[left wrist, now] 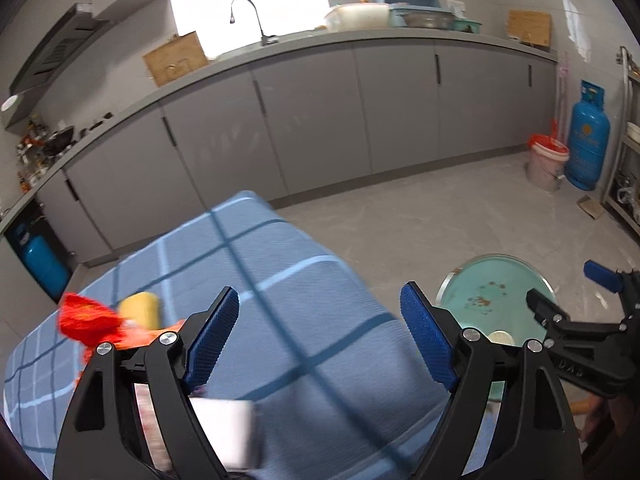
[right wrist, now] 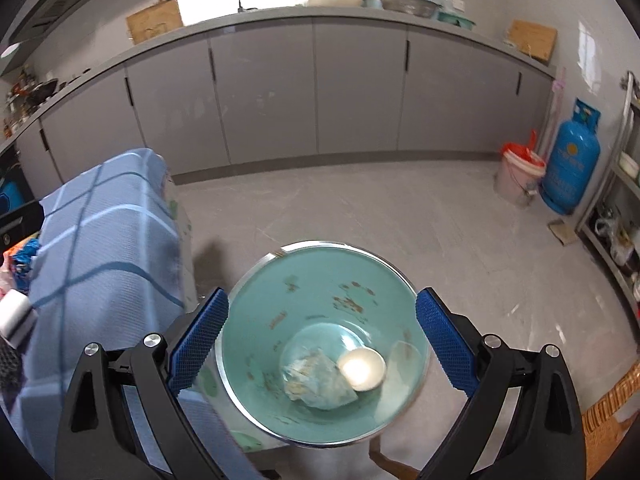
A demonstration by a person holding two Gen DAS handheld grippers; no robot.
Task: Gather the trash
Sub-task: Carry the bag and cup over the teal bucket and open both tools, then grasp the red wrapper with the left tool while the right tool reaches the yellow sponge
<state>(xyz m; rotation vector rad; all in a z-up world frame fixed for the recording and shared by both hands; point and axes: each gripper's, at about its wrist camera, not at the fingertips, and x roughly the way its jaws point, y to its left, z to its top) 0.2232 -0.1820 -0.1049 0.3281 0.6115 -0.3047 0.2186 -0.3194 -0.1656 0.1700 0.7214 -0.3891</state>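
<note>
My right gripper (right wrist: 322, 324) is open and empty, hovering over a teal trash bin (right wrist: 256, 332) with a metal rim. Inside lie a crumpled wrapper (right wrist: 318, 380) and a round white lid (right wrist: 362, 368). My left gripper (left wrist: 320, 340) is open and empty above a table with a blue checked cloth (left wrist: 280, 280). On the cloth at its left lie a red crumpled wrapper (left wrist: 86, 318), a yellow piece (left wrist: 142, 308) and a white object (left wrist: 228, 428) below the fingers. The bin (left wrist: 496, 284) and the right gripper (left wrist: 576, 304) show at the right.
Grey cabinets (right wrist: 320, 92) with a counter and sink run along the back. A white bucket with a red bag (right wrist: 520, 172) and a blue gas cylinder (right wrist: 570, 160) stand at the right by a metal shelf (right wrist: 620, 200). A wicker piece (right wrist: 612, 404) is at the lower right.
</note>
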